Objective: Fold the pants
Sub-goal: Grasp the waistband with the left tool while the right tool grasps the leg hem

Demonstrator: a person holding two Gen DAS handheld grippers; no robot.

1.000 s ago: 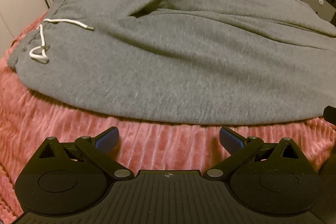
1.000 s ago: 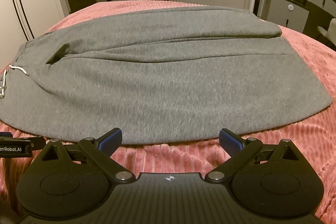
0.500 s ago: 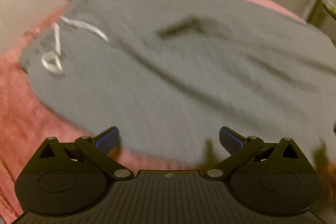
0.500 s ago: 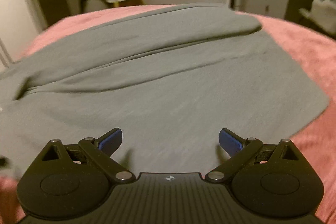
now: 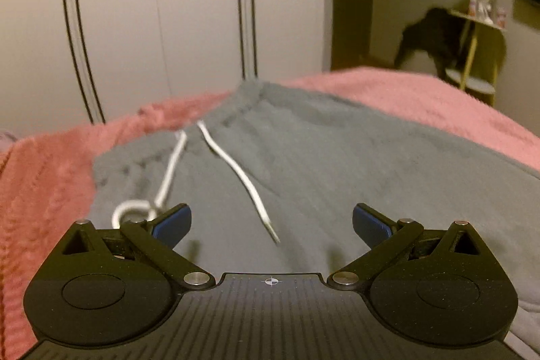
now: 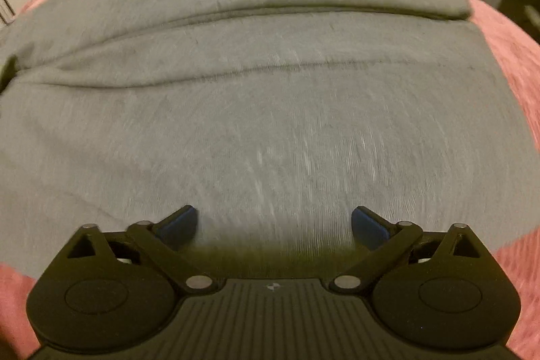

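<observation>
Grey sweatpants (image 5: 337, 164) lie flat on a pink ribbed bedspread (image 5: 44, 177). In the left wrist view the waistband end with its white drawstring (image 5: 236, 171) lies just ahead of my left gripper (image 5: 271, 225), which is open and empty above the cloth. In the right wrist view the leg part of the pants (image 6: 270, 110) fills the frame, with one leg folded over the other. My right gripper (image 6: 273, 225) is open and empty, low over the near leg.
White wardrobe doors (image 5: 162, 9) stand behind the bed on the left. A small yellow side table (image 5: 479, 56) with dark clothing draped on it stands at the back right. The bedspread (image 6: 506, 32) also shows at the right of the right wrist view.
Both grippers have moved forward over the pants. The left has swung left toward the waistband and drawstring. The right has dropped closer to the leg cloth. Both stay open.
</observation>
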